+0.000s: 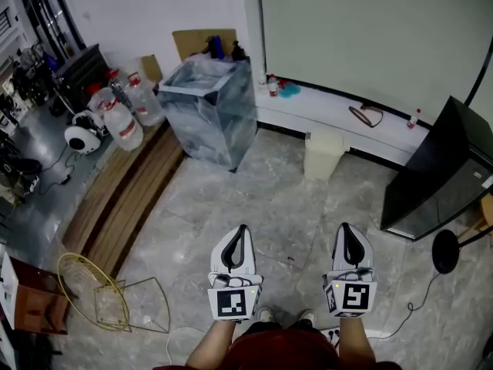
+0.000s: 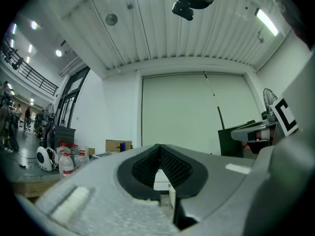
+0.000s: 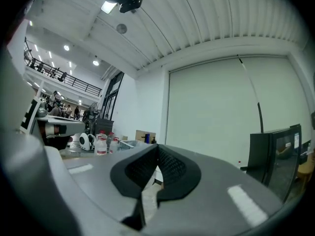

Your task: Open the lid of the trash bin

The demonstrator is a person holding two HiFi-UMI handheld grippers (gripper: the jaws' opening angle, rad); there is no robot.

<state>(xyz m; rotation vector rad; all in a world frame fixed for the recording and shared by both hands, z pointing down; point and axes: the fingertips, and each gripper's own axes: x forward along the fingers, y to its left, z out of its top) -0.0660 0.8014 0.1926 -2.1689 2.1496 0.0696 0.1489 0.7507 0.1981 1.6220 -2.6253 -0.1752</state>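
You hold both tools low and close to your body, over the grey tiled floor [image 1: 285,206]. Your left hand-held gripper [image 1: 242,230] has its jaws pressed together at the tips with nothing between them; the left gripper view shows the two dark ribbed pads meeting at the top [image 2: 160,147]. Your right hand-held gripper [image 1: 346,228] is the same, pads closed tip to tip and empty [image 3: 157,147]. The two point away from you, side by side and apart from each other.

The trash bin [image 1: 323,156], small and cream-coloured, stands on the floor well ahead of you, slightly left of the right tool's line, just against the low white ledge [image 1: 331,108] along the far wall. Its lid [image 1: 326,136] lies flat on top, closed. Neither tool is near it.

To the far left of the bin stands a large container lined with plastic film [image 1: 209,110], open at the top. Further left, a cluster of water bottles [image 1: 123,122] sits beside wooden planks [image 1: 123,199]. A black screen [image 1: 443,172] leans at the right.
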